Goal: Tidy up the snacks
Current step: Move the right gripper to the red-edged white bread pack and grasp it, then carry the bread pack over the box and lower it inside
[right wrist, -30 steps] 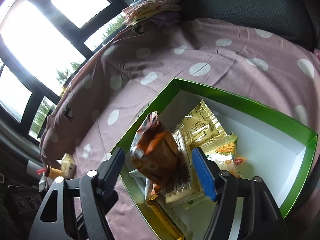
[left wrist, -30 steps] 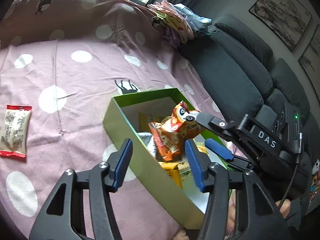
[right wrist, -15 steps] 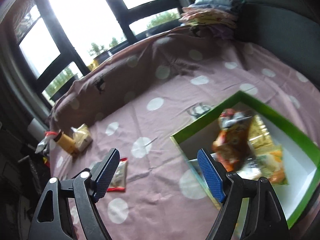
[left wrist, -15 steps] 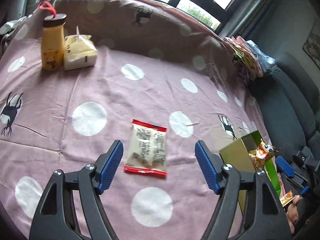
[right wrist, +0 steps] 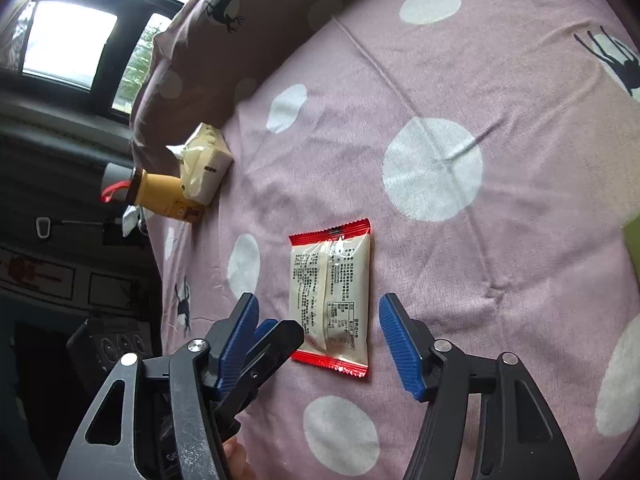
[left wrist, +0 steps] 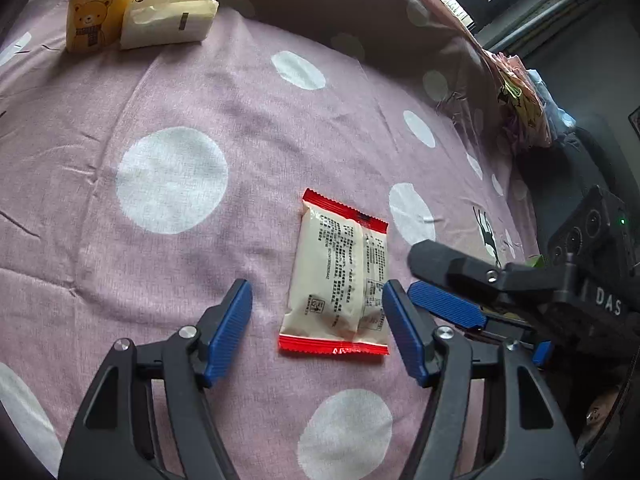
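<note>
Snack packet (left wrist: 340,276) lies flat between both spread tongs (left wrist: 318,328) (right wrist: 318,340).

"DAS" in white on right claw (left wrist: 448,280) body; snack packet (left wrist: 340,276) print too small to read.

A cream snack packet (left wrist: 339,283) (right wrist: 330,296) with red crimped ends is laid flat, printed back upward, on the pink dotted bedsheet (left wrist: 172,208) (right wrist: 480,80). It is unopened and touched by nothing.
</note>
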{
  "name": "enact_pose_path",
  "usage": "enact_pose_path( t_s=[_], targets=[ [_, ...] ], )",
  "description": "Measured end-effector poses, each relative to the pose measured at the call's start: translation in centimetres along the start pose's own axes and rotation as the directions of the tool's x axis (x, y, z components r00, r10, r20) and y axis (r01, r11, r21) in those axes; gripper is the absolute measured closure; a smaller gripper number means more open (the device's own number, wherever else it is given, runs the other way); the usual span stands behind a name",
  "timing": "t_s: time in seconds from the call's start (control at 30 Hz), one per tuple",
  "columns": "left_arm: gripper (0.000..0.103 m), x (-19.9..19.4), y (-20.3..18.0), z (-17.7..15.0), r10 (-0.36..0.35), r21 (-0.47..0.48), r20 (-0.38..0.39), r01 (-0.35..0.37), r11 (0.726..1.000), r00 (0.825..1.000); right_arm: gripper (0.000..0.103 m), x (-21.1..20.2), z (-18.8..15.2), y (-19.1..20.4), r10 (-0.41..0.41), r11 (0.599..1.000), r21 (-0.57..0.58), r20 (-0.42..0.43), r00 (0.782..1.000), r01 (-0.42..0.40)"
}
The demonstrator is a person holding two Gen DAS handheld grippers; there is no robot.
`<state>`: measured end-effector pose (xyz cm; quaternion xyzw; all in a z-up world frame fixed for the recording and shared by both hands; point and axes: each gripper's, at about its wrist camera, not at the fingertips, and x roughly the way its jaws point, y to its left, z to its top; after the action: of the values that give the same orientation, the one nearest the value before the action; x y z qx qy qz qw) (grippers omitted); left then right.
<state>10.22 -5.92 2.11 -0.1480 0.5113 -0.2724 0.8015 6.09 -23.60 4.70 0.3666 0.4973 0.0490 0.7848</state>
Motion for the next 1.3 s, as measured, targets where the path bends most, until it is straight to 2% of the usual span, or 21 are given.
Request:
enact_pose_path(
  t_s=[0.13, 0.2, 0.27, 0.37, 0.5, 0.63, 0.87, 0.97, 1.07, 1.3],
  targets=[
    [0.037, 0.7, -0.6, 0.2, -0.004, 0.031, -0.001, 0.004, 1.0, 1.0, 0.04, 1.6, 0.3, -0.5, -0.025, 1.0, 0.006, -0.019, 1.0, 0.025],
    [0.054, 1.1, -0.9, 0.1, -0.027, 0.042, -0.011, 0.027, 0.999, 1.0, 0.045, 1.9, 0.5, -0.4, -0.007, 1.0, 0.004, -0.015, 1.0, 0.007],
    [0.059, 1.4, -1.3, -0.1, -0.008, 0.057, -0.008, 0.009, 0.998, 1.0, 0.059, 2.4, 0.4, -0.1, -0.025, 1.0, -0.019, -0.011, 1.0, 0.025],
    [0.058, 1.2, -2.0, -0.3, 0.023, 0.081, 0.011, -0.024, 0.996, 1.0, 0.063, 2.3, 0.2, 0.1, -0.038, 0.999, -0.03, 0.015, 0.999, 0.039],
    [0.058, 0.0, -2.7, -0.4, 0.011, 0.084, 0.026, -0.013, 0.996, 1.0, 0.063, 1.1, -0.3, 0.6, -0.034, 0.998, -0.047, 0.039, 0.999, 0.036],
    [0.058, -2.5, -5.2, -0.8, -0.002, 0.149, 0.081, -0.01, 0.989, 0.997, 0.063, -1.8, -1.2, 1.6, 0.004, 0.997, -0.073, 0.108, 0.994, 0.004],
    [0.058, -6.8, -10.8, -3.4, -0.056, 0.291, 0.171, 0.004, 0.957, 0.984, 0.063, -9.6, -4.1, 2.6, 0.057, 0.992, -0.121, 0.27, 0.961, -0.024],
    [0.057, -8.2, -13.3, -4.7, -0.092, 0.342, 0.196, 0.02, 0.939, 0.976, 0.062, -12.8, -5.4, 2.6, 0.058, 0.99, -0.14, 0.328, 0.943, -0.012],
    [0.056, -9.1, -15.2, -5.9, -0.133, 0.379, 0.206, 0.046, 0.924, 0.969, 0.062, -15.9, -6.8, 2.6, 0.041, 0.989, -0.144, 0.391, 0.92, 0.017],
    [0.056, -10.9, -19.3, -7.9, -0.193, 0.456, 0.192, 0.086, 0.886, 0.962, 0.062, -21.3, -9.5, 1.3, 0.055, 0.99, -0.138, 0.486, 0.872, 0.015]
  ],
)
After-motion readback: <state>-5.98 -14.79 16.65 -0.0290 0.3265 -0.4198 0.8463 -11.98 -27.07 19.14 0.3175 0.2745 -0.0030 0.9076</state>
